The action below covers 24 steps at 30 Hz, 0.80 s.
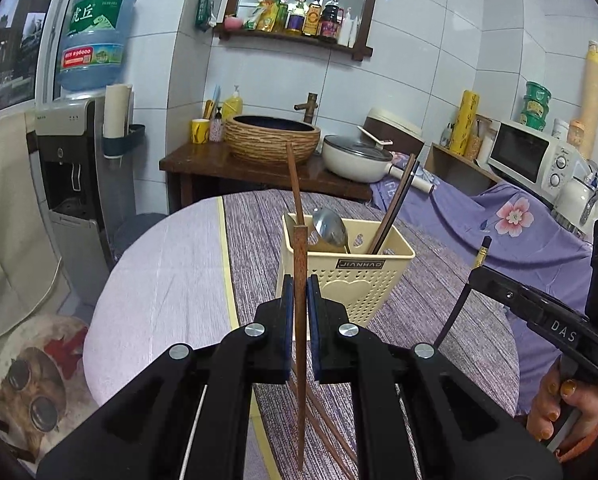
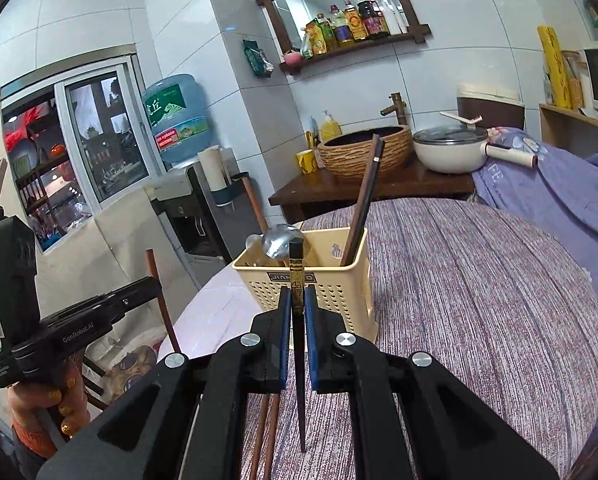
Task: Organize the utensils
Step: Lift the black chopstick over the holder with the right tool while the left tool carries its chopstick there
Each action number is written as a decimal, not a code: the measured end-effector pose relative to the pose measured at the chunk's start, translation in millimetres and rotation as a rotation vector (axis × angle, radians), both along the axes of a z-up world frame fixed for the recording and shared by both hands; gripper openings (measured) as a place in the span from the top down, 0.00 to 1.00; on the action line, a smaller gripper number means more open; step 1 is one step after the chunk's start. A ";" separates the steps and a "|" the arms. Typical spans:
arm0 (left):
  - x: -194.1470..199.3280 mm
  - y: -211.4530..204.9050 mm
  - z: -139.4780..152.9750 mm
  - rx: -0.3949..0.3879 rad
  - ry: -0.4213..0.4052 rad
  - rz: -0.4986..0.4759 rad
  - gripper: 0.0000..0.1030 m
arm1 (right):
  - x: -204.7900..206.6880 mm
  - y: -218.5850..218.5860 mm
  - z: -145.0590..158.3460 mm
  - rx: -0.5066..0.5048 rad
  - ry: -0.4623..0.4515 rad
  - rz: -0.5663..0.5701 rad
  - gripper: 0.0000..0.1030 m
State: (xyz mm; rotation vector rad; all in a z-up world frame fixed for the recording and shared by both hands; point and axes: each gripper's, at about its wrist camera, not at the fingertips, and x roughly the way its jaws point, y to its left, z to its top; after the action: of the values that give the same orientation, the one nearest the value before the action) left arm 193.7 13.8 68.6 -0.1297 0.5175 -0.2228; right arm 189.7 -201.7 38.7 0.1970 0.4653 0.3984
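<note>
Since each chopstick must drop into the holder (image 1: 351, 276) on the desk (image 1: 163, 280), left tongs (image 1: 297, 300) clamp a brown chopstick (image 1: 299, 264) upright, right tongs (image 2: 297, 308) a black chopstick (image 2: 297, 280).

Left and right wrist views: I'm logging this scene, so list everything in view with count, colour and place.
utensil basket: one, cream, on the table.
spoon: one, silver, in the basket.
dark chopsticks: a pair, in the basket.
brown chopstick: one, clamped in the left hand-held gripper.
black chopstick: one, gold-decorated, clamped in the right hand-held gripper.
loose chopsticks: two, brown, on the table.
table: one, purple cloth.
pot: one, white, behind.
microwave: one, white, right.
water bottle: one, blue, left.
</note>
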 end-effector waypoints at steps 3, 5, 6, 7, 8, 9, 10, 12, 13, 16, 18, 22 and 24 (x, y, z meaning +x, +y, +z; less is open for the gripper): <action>-2.5 1.5 5.8 0.001 -0.014 0.002 0.93 | -0.9 3.7 4.6 -0.018 -0.013 0.003 0.93; -4.0 0.9 9.8 0.005 -0.025 -0.001 0.93 | -0.7 5.6 7.5 -0.027 -0.021 0.004 0.93; -4.6 0.5 11.5 0.006 -0.030 -0.003 0.93 | -0.4 6.5 9.3 -0.031 -0.023 0.004 0.93; -5.3 0.0 13.4 0.007 -0.035 -0.004 0.93 | -0.5 7.4 11.0 -0.036 -0.028 0.004 0.93; -5.6 -0.4 15.1 0.009 -0.040 -0.004 0.93 | -0.5 8.1 11.9 -0.041 -0.032 0.004 0.93; -5.5 -0.7 16.2 0.010 -0.043 -0.004 0.93 | -0.5 8.5 13.6 -0.044 -0.035 0.004 0.93; -5.1 -1.0 17.7 0.011 -0.045 -0.005 0.93 | -0.3 8.9 14.6 -0.046 -0.037 0.004 0.93; -4.4 -1.5 19.6 0.015 -0.050 -0.006 0.93 | 0.2 9.8 17.6 -0.051 -0.040 0.011 0.93; -3.9 -1.8 21.2 0.015 -0.053 -0.007 0.93 | 0.6 10.1 19.2 -0.052 -0.039 0.015 0.93; -2.9 -3.5 25.8 0.017 -0.061 -0.013 0.93 | 2.5 9.3 23.2 -0.046 -0.035 0.027 0.93; -2.8 -4.7 30.0 0.021 -0.068 -0.018 0.93 | 3.9 8.7 27.3 -0.038 -0.033 0.034 0.93; -0.1 -7.3 46.8 0.021 -0.090 -0.035 0.93 | 7.7 8.6 42.7 -0.023 -0.041 0.052 0.93; 1.3 -9.9 60.1 0.020 -0.109 -0.047 0.93 | 10.0 8.0 58.6 -0.010 -0.058 0.062 0.93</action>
State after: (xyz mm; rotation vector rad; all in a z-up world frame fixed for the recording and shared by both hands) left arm 195.0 3.9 128.8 -0.0850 0.4151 -0.2692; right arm 199.7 -193.7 97.2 0.1608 0.4170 0.4608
